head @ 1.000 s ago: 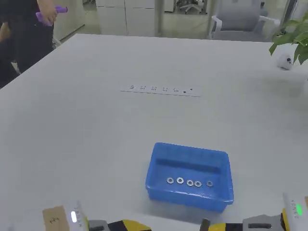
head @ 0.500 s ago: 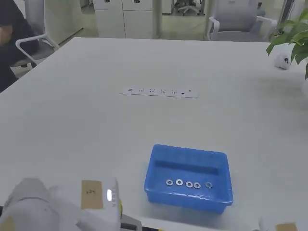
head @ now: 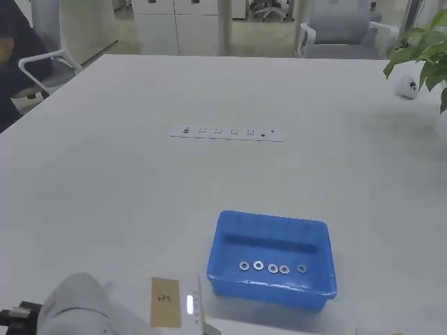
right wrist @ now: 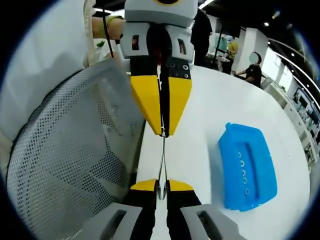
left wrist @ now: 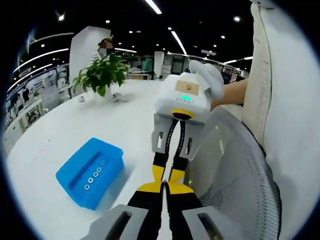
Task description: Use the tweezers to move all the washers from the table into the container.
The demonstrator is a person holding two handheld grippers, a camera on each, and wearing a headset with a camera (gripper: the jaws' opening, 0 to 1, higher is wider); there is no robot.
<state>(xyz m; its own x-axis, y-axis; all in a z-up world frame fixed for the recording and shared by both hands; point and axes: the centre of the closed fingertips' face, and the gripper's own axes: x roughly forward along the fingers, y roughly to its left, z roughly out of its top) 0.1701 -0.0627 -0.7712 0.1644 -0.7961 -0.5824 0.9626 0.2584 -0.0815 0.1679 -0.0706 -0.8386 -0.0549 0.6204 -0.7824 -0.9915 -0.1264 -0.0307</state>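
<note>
The blue container (head: 272, 218) stands on the white table with several washers (head: 272, 267) in a row inside it. It also lies left of the jaws in the left gripper view (left wrist: 90, 172) and right of them in the right gripper view (right wrist: 250, 165). My left gripper (left wrist: 164, 186) and right gripper (right wrist: 161, 187) point at each other, tip to tip, off the table's near edge. Thin metal tweezers (right wrist: 162, 160) run between the two sets of shut jaws. The left gripper's white body (head: 174, 307) shows at the bottom of the head view.
A grey mesh chair back (left wrist: 235, 175) sits close beside both grippers, just off the table's near edge. A socket strip (head: 227, 132) is set in the table's middle. A plant (head: 422, 52) stands at the far right, and chairs (head: 335, 28) stand behind.
The left gripper's body has risen and moved right along the bottom of the head view. The right gripper has dropped out of that view. The container has not moved.
</note>
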